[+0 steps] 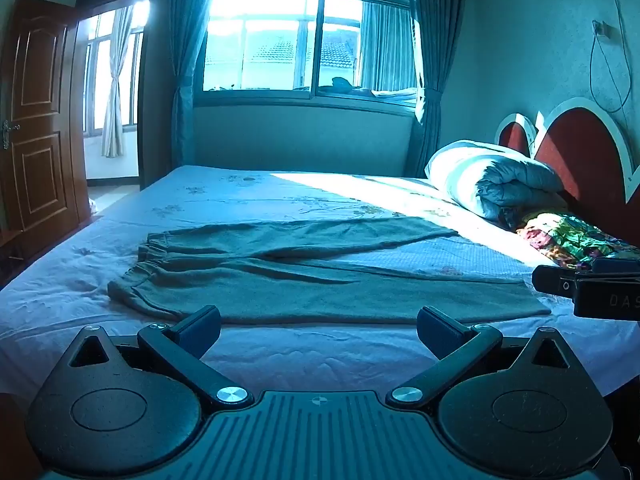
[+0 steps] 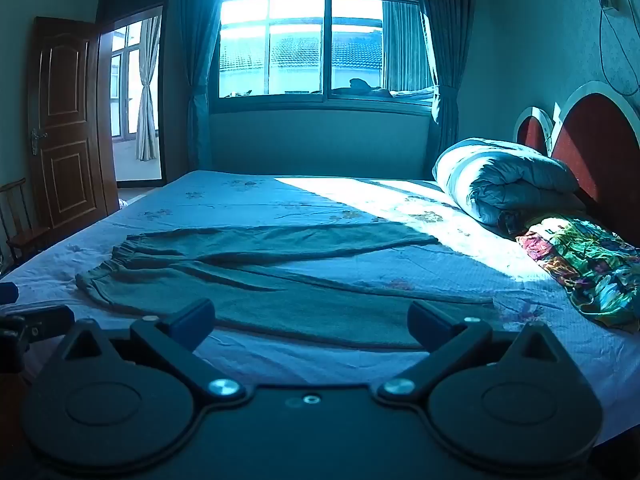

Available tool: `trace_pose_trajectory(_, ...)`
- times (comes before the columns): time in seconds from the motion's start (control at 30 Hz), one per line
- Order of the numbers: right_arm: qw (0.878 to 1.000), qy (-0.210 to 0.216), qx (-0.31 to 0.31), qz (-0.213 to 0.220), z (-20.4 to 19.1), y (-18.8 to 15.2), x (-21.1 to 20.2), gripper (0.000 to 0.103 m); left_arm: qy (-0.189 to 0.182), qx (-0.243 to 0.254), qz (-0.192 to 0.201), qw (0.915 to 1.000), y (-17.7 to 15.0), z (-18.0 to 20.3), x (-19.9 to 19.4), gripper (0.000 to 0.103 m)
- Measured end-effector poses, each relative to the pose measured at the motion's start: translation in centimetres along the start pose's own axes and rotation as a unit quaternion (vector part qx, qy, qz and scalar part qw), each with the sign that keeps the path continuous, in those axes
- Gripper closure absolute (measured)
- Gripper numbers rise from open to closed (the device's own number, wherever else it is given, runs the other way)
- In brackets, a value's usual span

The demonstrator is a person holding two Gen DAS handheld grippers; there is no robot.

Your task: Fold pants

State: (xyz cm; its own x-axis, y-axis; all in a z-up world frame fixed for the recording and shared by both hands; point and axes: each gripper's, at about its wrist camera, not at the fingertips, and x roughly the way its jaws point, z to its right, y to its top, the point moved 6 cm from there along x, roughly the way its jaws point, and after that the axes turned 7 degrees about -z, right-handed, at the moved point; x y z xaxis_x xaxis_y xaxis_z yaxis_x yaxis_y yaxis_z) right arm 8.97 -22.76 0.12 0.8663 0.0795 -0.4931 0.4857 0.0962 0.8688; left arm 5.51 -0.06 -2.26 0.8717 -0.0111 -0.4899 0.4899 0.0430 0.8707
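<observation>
Pants (image 1: 304, 276) lie spread flat on the bed (image 1: 280, 352), just ahead of both tools, legs apart for folding. Left hand-held gripper (image 1: 319, 330) and right hand-held gripper (image 2: 311, 326) hover spread wide, holding nothing, poised over the near edge.

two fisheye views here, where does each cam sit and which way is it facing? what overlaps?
Left wrist: on the left claw, angled slightly down across the bed toward the window; own open fingers show, right claw at right edge.
Right wrist: on the right claw, same heading; own open fingers, left claw at left edge.
Shared: flat pants, rolled quilt, door.
</observation>
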Motion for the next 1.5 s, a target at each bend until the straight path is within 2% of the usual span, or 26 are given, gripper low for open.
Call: trace_pose_trajectory(1.5,1.0,0.0,0.009,-0.002,0.34,0.04,0.15,0.006,0.004,-0.002,-0.011,0.9999,-0.12,-0.24,0.55,0.0)
